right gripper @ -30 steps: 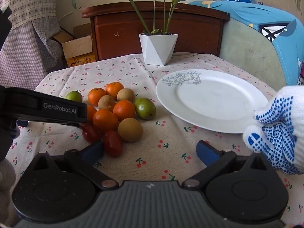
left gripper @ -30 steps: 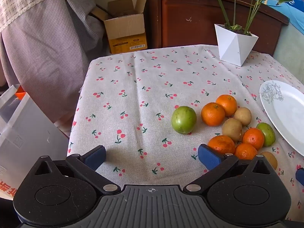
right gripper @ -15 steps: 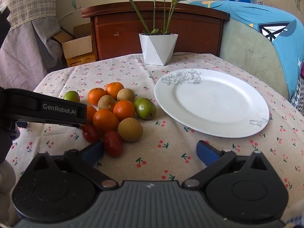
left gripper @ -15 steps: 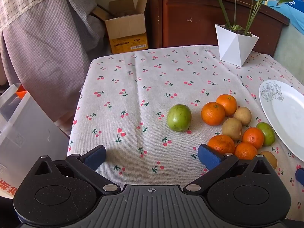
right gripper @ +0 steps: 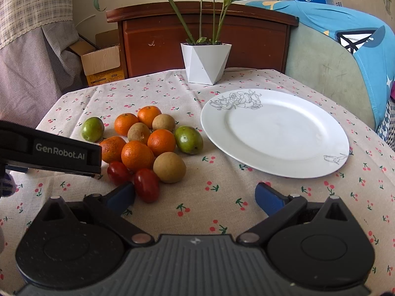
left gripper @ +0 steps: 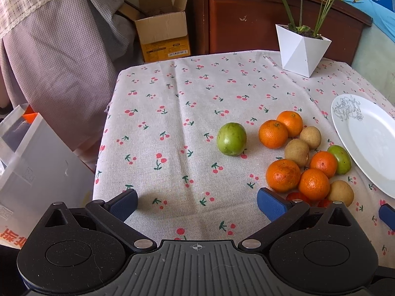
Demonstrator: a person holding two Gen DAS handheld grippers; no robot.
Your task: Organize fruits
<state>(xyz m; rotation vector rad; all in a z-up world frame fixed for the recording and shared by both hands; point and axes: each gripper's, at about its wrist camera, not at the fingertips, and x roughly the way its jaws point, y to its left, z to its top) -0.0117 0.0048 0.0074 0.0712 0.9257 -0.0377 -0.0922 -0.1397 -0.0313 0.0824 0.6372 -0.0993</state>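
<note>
A heap of fruit lies on the cherry-print tablecloth: several oranges (right gripper: 136, 155), brown round fruits (right gripper: 169, 167), two red tomatoes (right gripper: 146, 185) and a green fruit (right gripper: 188, 139). Another green fruit (left gripper: 231, 139) sits alone, left of the heap. An empty white plate (right gripper: 274, 130) lies right of the heap. My left gripper (left gripper: 197, 201) is open and empty, low over the cloth, short of the lone green fruit. My right gripper (right gripper: 195, 195) is open and empty; its left finger is beside the tomatoes. The left gripper's body (right gripper: 49, 151) shows at the left edge of the right wrist view.
A white potted plant (right gripper: 206, 63) stands at the table's far edge. Behind it is a wooden cabinet (right gripper: 202, 32); a cardboard box (left gripper: 163, 37) sits on the floor. A blue-covered seat (right gripper: 345, 56) is at the right, white bags (left gripper: 29, 162) at the left.
The gloved hand seen at the plate's right edge one second ago has gone from view. The plate has shifted slightly. The lone green fruit has shifted a little left of the heap.
</note>
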